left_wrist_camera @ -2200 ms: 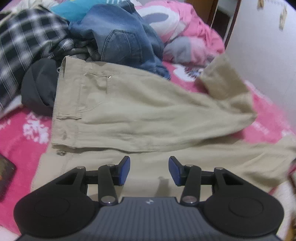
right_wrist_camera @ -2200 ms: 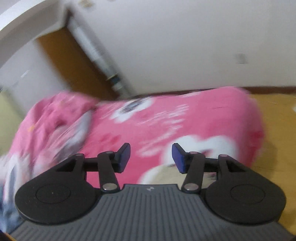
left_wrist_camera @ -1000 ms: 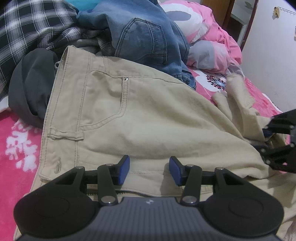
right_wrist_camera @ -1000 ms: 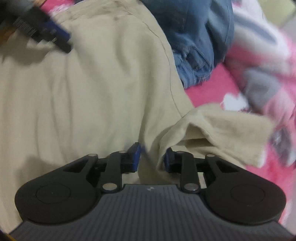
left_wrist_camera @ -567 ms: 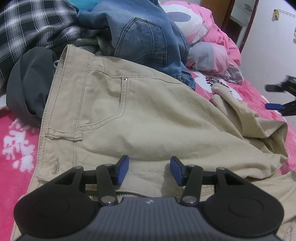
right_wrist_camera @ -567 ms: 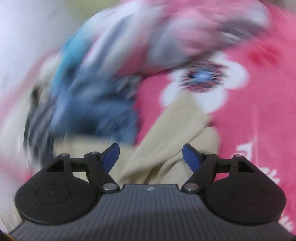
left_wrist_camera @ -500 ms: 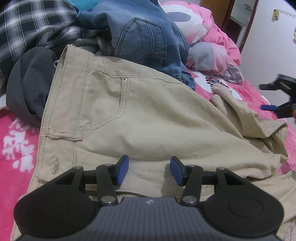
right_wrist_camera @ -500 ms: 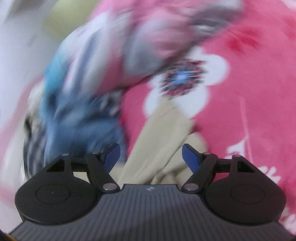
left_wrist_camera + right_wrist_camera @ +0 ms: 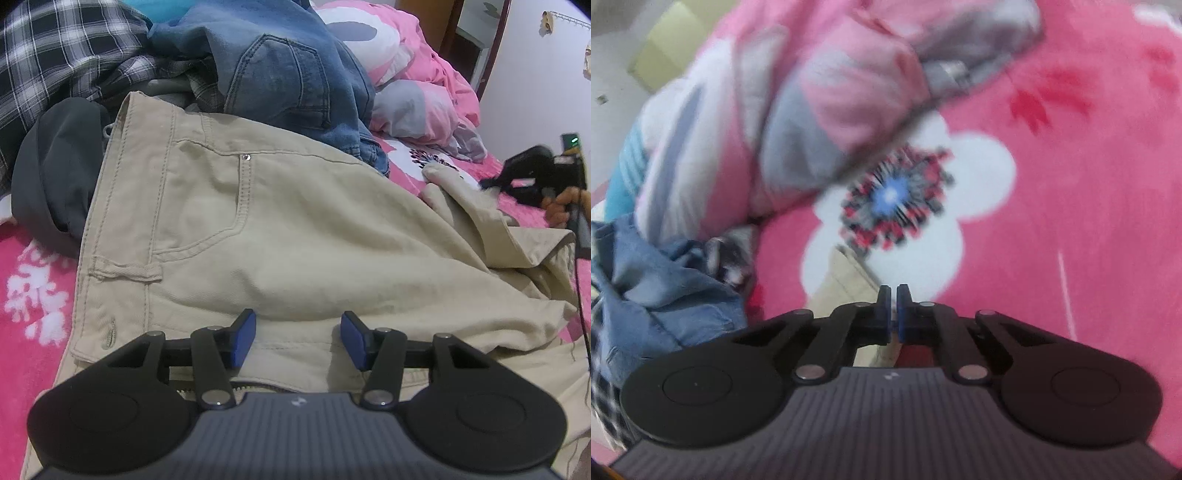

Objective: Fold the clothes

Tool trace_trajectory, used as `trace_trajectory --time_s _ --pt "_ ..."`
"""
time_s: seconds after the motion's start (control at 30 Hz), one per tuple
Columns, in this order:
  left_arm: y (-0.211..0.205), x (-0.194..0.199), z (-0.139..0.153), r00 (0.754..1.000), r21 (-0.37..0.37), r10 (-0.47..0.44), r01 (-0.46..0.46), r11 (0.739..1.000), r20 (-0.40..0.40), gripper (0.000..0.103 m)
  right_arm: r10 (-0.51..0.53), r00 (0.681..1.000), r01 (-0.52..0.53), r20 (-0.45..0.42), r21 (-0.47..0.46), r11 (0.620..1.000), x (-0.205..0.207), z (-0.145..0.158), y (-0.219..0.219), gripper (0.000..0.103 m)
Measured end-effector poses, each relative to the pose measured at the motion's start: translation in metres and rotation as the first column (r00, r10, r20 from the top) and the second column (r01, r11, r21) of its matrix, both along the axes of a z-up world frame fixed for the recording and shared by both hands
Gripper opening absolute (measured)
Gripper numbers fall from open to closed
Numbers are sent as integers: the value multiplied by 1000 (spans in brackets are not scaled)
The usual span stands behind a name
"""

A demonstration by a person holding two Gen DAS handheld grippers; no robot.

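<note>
1. Left wrist view: the khaki trousers (image 9: 280, 229) lie spread across the pink bed (image 9: 33, 295), waistband at 9 o'clock, one leg folded over toward 3 o'clock.
2. The left gripper (image 9: 298, 338) hovers just above the fabric, fingers released, nothing between them.
3. Blue jeans (image 9: 291, 74) are heaped at 12 o'clock, a plaid shirt (image 9: 55, 48) at 10.
4. Right wrist view: the right gripper (image 9: 894, 301) has its fingers clenched on nothing, with a trouser hem (image 9: 846, 280) just beside them at 11 o'clock.
</note>
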State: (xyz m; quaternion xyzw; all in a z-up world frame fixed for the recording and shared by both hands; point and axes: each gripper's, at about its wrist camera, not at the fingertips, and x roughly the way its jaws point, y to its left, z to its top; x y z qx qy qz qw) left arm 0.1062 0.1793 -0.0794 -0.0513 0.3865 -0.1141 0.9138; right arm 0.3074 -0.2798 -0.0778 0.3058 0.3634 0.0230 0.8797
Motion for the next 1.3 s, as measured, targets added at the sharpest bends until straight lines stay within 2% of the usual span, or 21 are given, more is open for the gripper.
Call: trace_trajectory --time_s 0.07,0.2,0.37,0.43,0.53,0.6,0.7,0.77,0.83,0.87,0.9,0.97,1.03,1.07,1.1,1.23,1.3 --pt "3 1 1 1000 -18 3 -4 1000 -11 53 -5 998 6 58 -19 1000 -6 20 -7 1" --pt "13 6 2 999 -87 19 -23 996 -46 52 -89 975 102 202 -52 993 -28 78 -56 0" --pt "15 9 2 997 -111 36 -43 993 -65 52 -267 894 313 360 -75 947 -89 149 -153 0" --pt "14 9 3 997 -103 38 -45 994 -66 52 -339 862 382 376 -44 923 -118 156 -193 0" --pt "11 9 2 997 -87 43 -49 995 -64 52 -379 885 384 271 34 923 -141 128 -229 3" --pt "8 9 2 996 -75 53 -57 995 -67 52 -359 922 350 146 80 933 -141 91 -229 3" --pt "3 10 4 995 -49 61 -65 997 -73 52 -243 966 257 -84 272 927 -132 21 -199 6" --pt "0 11 4 995 -33 65 -68 997 -77 53 -128 968 207 -215 403 891 -124 -22 -167 11" --pt "-2 12 4 994 -21 69 -71 997 -80 53 -67 969 167 -239 429 888 -117 -37 -135 19" --pt "-3 12 4 994 -15 70 -71 997 -79 54 -37 968 148 -249 441 885 -114 -44 -119 29" --pt "-5 12 4 994 -8 70 -71 997 -78 54 -8 966 128 -259 453 882 -111 -52 -104 34" --pt "-7 11 4 995 9 69 -68 998 -73 54 -18 972 122 -234 440 890 -104 -54 -86 34" --pt "-9 10 3 995 22 68 -67 998 -69 55 -56 981 128 -185 403 906 -99 -49 -77 26" --pt "-10 10 3 995 25 69 -67 997 -68 55 -79 986 131 -150 379 916 -99 -45 -74 7" --pt "-10 10 3 995 28 69 -67 997 -68 55 -98 987 136 -125 350 927 -96 -38 -76 3" --pt "-12 11 4 995 39 67 -64 997 -68 55 -173 984 161 37 220 962 -96 8 -96 2" --pt "-13 11 4 996 47 64 -61 997 -67 55 -222 962 200 156 144 969 -112 41 -122 1"
